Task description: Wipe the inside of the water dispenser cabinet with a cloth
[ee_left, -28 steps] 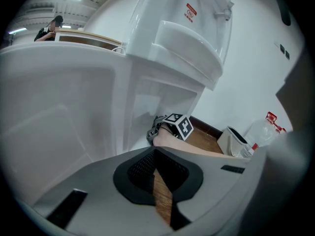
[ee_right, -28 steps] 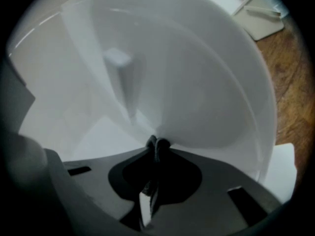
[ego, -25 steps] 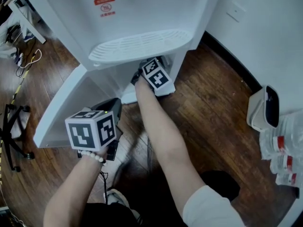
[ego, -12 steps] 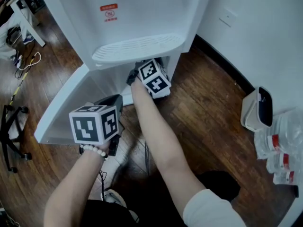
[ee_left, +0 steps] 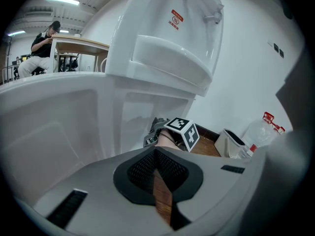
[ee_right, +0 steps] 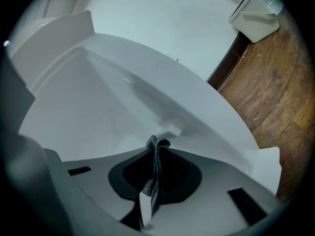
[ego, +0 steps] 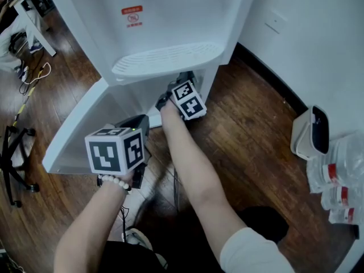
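In the head view we see the white water dispenser (ego: 170, 16) with its door (ego: 79, 129) swung open to the left, over a wood floor (ego: 244, 124). The right gripper (ego: 181, 83) reaches under the drip tray (ego: 165, 58) into the cabinet (ego: 133, 95), while the left gripper (ego: 133, 125) hangs just outside, near the open door. 1 white bin (ego: 310, 132) and some bottles (ego: 335, 178) stand well apart at the right. In the left gripper view we see its jaws drawn together to a thin slit, nothing between them, pointing at the dispenser front and the right gripper's marker cube (ee_left: 183, 132). In the right gripper view the jaws are clamped on a folded grey cloth (ee_right: 156, 151), its upper edge touching the cabinet's white inner wall (ee_right: 123, 107).
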### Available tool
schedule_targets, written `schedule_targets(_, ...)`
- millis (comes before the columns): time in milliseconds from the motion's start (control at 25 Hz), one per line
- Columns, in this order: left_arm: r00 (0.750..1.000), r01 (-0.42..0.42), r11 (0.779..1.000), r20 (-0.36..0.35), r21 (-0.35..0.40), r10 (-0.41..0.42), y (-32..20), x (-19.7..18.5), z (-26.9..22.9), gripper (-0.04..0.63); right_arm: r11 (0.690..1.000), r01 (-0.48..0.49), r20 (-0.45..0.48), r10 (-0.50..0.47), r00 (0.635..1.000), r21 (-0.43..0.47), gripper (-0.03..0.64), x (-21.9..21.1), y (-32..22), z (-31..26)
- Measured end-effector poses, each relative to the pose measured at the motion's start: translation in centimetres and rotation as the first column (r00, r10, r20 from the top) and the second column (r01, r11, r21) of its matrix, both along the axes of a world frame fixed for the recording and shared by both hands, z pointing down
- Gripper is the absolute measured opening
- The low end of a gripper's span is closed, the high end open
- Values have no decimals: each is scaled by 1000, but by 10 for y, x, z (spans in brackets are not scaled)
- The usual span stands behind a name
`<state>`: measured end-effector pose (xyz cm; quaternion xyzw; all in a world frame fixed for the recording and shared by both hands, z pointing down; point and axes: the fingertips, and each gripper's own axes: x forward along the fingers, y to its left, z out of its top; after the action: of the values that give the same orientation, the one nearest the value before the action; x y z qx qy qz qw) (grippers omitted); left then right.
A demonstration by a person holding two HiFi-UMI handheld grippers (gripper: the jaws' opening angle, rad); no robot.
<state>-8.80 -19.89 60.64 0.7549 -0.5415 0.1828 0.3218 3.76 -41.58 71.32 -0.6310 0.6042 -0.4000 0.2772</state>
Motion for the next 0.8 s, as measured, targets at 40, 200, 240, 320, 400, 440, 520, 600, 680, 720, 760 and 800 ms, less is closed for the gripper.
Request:
schedule_targets(40, 1000, -1, 1000, 1, -2, 1, 0, 0, 1, -2, 1000, -1, 7, 2, 1000, -19, 35, 1, 0, 9)
schedule_targets(200, 1000, 1, 1000, -2, -8, -1, -1, 1, 4, -3, 995, -4, 21, 6, 1000, -103, 35, 5, 2, 45)
schedule_targets(240, 1000, 0, 1000, -2, -9, 0, -1, 1, 5, -3, 993, -3, 16, 5, 1000, -121, 35, 7, 3, 52)
schedule_targets(320, 1000, -3, 1000, -2, -11, 3, -1, 2, 6, -3, 989, -2, 9, 3, 1000, -150, 35, 12, 4, 65)
schedule_targets(400, 1000, -5, 1000, -1, -13, 5, -2, 3, 6, -3, 986, 4, -9, -6, 1000, -168, 35, 14, 5, 71)
schedule_targets(440, 1000, -5, 1000, -2, -12, 5, -2, 3, 6, -3, 985, 9, -25, -14, 1000, -171, 35, 14, 6, 72)
schedule_targets(520, 1000, -6, 1000, -2, -9, 6, -3, 4, 5, -2, 987, 18, -64, -29, 998, -161, 35, 13, 8, 66)
schedule_targets(600, 1000, -12, 1000, -2, -4, 12, -3, 7, 3, -3, 990, 30, -93, -43, 995, -136, 35, 12, 9, 54)
schedule_targets(680, 1000, -22, 1000, -3, 2, 22, -2, 10, 1, -3, 993, 38, -105, -49, 993, -109, 35, 10, 9, 39)
schedule_targets(720, 1000, -28, 1000, -3, 4, 28, -2, 12, -1, -3, 995, 41, -104, -51, 993, -94, 35, 9, 9, 31)
schedule_targets(760, 1000, -31, 999, -2, 7, 31, -1, 13, -2, -3, 996, 45, -97, -53, 994, -79, 35, 7, 10, 22)
schedule_targets(800, 999, -33, 999, -2, 10, 33, 0, 14, -3, -3, 997, 50, -87, -55, 995, -63, 35, 5, 11, 13)
